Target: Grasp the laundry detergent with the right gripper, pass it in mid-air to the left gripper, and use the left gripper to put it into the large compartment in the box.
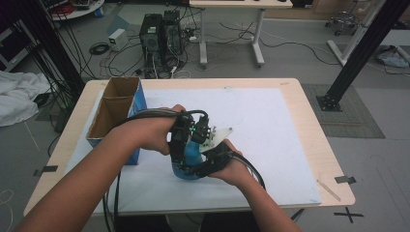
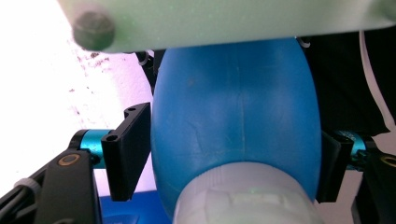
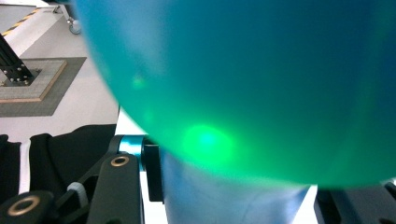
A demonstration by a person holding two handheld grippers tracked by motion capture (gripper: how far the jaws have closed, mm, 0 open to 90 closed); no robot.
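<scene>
White table mat (image 1: 270,125) bears one cardboard box (image 1: 113,113); two grippers' jaws clamp one blue bulb (image 2: 233,121).

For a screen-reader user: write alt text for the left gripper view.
A blue rubber bulb with a pale grey neck sits between the left gripper's two black jaws, which press its sides. A pale plate crosses the top, above the white table mat.

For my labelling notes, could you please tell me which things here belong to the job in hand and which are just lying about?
In the job:
- blue bulb
- left gripper
- right gripper

Lying about:
- cardboard box
- wooden stick
</scene>
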